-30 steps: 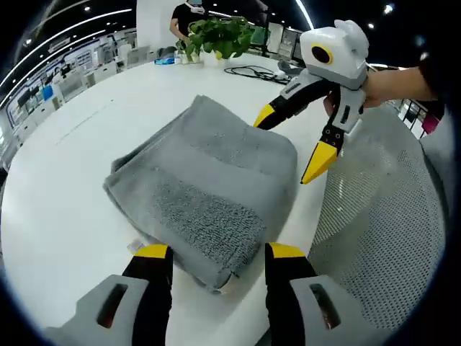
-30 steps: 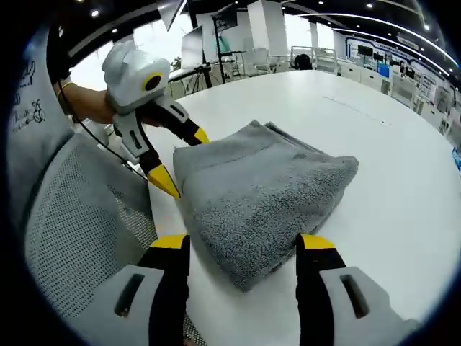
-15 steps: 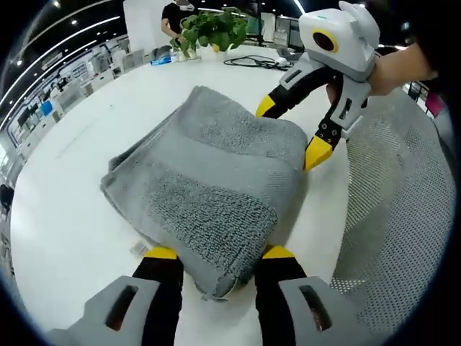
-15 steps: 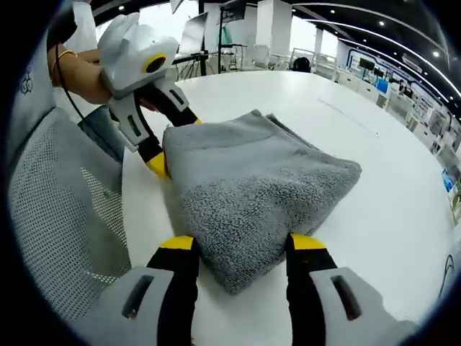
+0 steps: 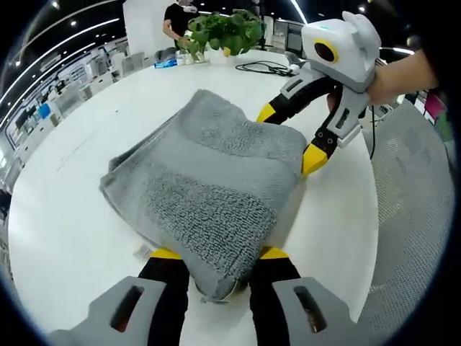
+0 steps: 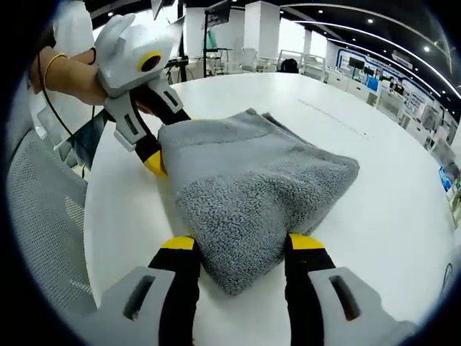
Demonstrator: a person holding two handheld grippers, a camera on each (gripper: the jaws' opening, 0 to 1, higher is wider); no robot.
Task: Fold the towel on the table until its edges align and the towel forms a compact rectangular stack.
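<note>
I see folded grey towel [image 5: 209, 180] on white tabletop [image 5: 65, 209]. My left hand-held gripper [image 5: 214, 254] released, straddling one corner; right hand-held gripper [image 6: 236, 243] released, straddling opposite corner.

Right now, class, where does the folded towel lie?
The grey towel lies on the white table, one corner between the left tongs, the opposite corner between the right tongs.
</note>
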